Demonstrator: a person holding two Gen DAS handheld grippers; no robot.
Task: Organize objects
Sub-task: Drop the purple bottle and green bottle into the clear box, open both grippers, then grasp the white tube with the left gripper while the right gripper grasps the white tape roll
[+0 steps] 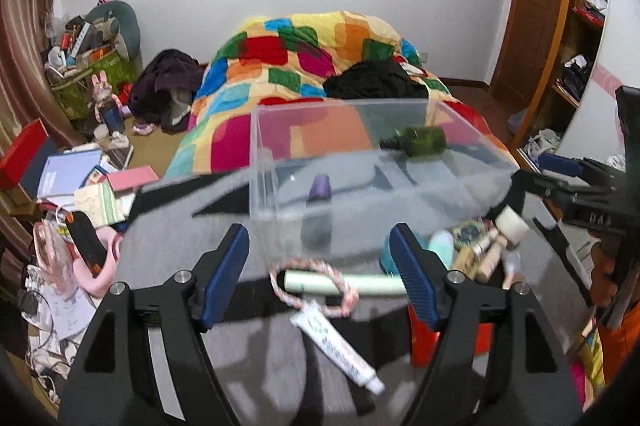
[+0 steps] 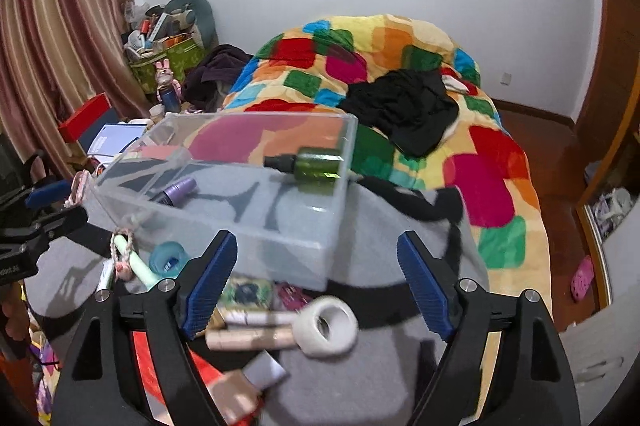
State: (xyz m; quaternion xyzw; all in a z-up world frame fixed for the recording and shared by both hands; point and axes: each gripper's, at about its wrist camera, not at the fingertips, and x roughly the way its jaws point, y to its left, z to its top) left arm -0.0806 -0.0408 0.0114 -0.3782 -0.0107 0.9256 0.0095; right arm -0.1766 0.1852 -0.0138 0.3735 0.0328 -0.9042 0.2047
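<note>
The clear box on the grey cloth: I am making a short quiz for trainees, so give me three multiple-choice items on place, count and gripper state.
1. Where does the green bottle lie?
A. Inside the clear box
B. On the quilt
C. In the right gripper

2. How many items lie in the clear box?
A. None
B. Two
C. Five

3. How do the left gripper and the right gripper stand?
A. Both shut on tubes
B. Left shut, right open
C. Both open, holding nothing

Answers: 1 A, the bottle rests on its side within the box walls; 2 B, only the green bottle and the purple bottle show inside; 3 C, each pair of blue pads stands wide apart with nothing between.
</note>
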